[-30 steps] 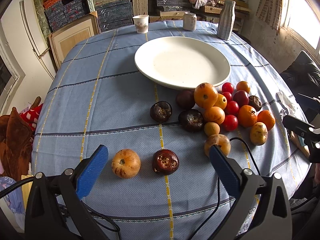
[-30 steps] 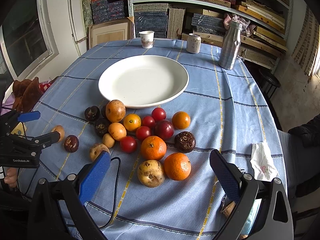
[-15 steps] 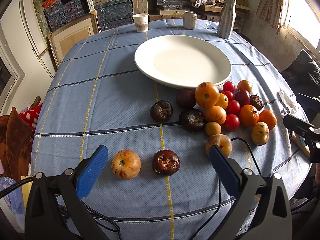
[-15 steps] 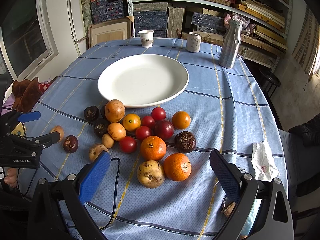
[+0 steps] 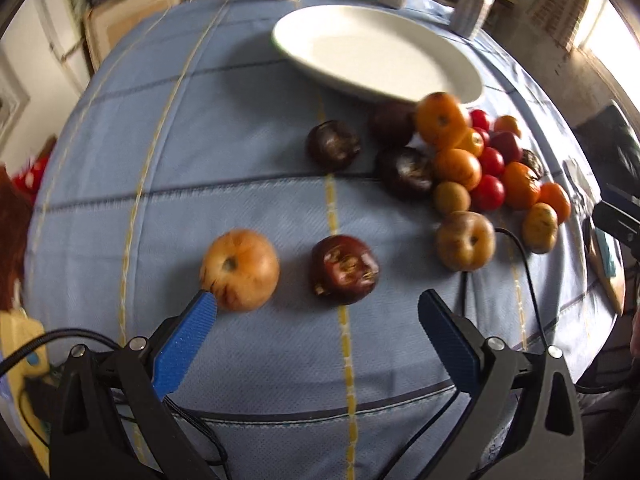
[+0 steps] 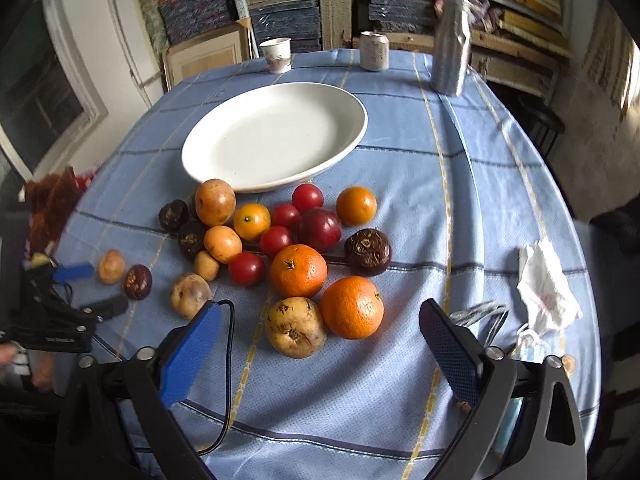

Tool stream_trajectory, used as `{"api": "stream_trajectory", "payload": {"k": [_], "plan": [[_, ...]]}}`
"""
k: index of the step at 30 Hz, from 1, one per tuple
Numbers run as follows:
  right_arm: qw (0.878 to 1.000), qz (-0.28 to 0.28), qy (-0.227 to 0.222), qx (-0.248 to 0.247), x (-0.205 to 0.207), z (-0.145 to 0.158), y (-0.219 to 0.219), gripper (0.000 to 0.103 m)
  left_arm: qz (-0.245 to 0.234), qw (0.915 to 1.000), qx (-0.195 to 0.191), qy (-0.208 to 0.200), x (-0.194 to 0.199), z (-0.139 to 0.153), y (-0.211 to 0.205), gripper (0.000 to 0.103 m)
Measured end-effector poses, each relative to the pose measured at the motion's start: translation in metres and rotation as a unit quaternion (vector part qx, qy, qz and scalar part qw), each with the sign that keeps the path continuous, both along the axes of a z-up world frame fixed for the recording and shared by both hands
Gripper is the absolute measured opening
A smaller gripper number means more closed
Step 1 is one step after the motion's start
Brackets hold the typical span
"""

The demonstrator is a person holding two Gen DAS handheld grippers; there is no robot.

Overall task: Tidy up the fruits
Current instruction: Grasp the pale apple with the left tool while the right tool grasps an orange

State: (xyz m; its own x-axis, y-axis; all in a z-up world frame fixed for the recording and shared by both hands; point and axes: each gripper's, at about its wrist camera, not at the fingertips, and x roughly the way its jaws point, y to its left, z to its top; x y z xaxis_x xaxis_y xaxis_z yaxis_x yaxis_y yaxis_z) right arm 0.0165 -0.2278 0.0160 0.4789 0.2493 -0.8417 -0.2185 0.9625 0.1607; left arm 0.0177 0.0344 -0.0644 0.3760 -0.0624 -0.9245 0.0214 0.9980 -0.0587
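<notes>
A white plate (image 6: 272, 136) (image 5: 372, 48) sits mid-table with nothing on it. In front of it lies a cluster of oranges, red tomatoes and dark fruits. My left gripper (image 5: 318, 306) is open and low over the cloth. A dark red fruit (image 5: 345, 270) lies just ahead between its fingers, and a tan fruit (image 5: 240, 270) lies by the left fingertip. My right gripper (image 6: 320, 314) has its jaws closing. A yellow-brown fruit (image 6: 296, 332) and an orange (image 6: 352, 306) lie between the fingers, untouched.
A paper cup (image 6: 278, 54), a can (image 6: 374, 50) and a metal bottle (image 6: 450, 48) stand at the table's far edge. A crumpled tissue (image 6: 546, 280) lies at the right. A black cable (image 6: 230, 360) trails over the near cloth. Stacked shelves rise behind the table.
Both grippers have dipped toward the table and tilted. The two near fruits now loom larger in the blurred left view. The right view has closed in on the yellow-brown fruit and the orange.
</notes>
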Motion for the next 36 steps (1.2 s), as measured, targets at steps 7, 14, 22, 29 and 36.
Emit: {"api": "stream_trajectory", "payload": {"k": [7, 14, 22, 29, 36], "plan": [[1.0, -0.013, -0.01, 0.005, -0.002, -0.002, -0.015, 0.082, 0.0, 0.9997, 0.02, -0.012, -0.002, -0.007, 0.0, 0.099], [1.0, -0.01, 0.006, 0.009, -0.007, -0.007, -0.019, 0.076, 0.007, 0.999, 0.025, -0.035, 0.004, -0.002, 0.002, 0.099], [1.0, -0.011, 0.009, 0.005, -0.012, -0.007, -0.022, 0.076, 0.007, 0.9932, 0.015, -0.115, -0.01, 0.021, 0.022, 0.076], [1.0, -0.013, 0.017, 0.001, -0.015, -0.011, -0.026, 0.076, -0.04, 0.9926, 0.01, -0.114, -0.012, 0.012, -0.006, 0.076], [0.999, -0.022, 0.026, 0.005, -0.015, -0.015, -0.03, 0.076, 0.046, 0.9931, 0.001, -0.108, -0.007, 0.012, 0.041, 0.075]]}}
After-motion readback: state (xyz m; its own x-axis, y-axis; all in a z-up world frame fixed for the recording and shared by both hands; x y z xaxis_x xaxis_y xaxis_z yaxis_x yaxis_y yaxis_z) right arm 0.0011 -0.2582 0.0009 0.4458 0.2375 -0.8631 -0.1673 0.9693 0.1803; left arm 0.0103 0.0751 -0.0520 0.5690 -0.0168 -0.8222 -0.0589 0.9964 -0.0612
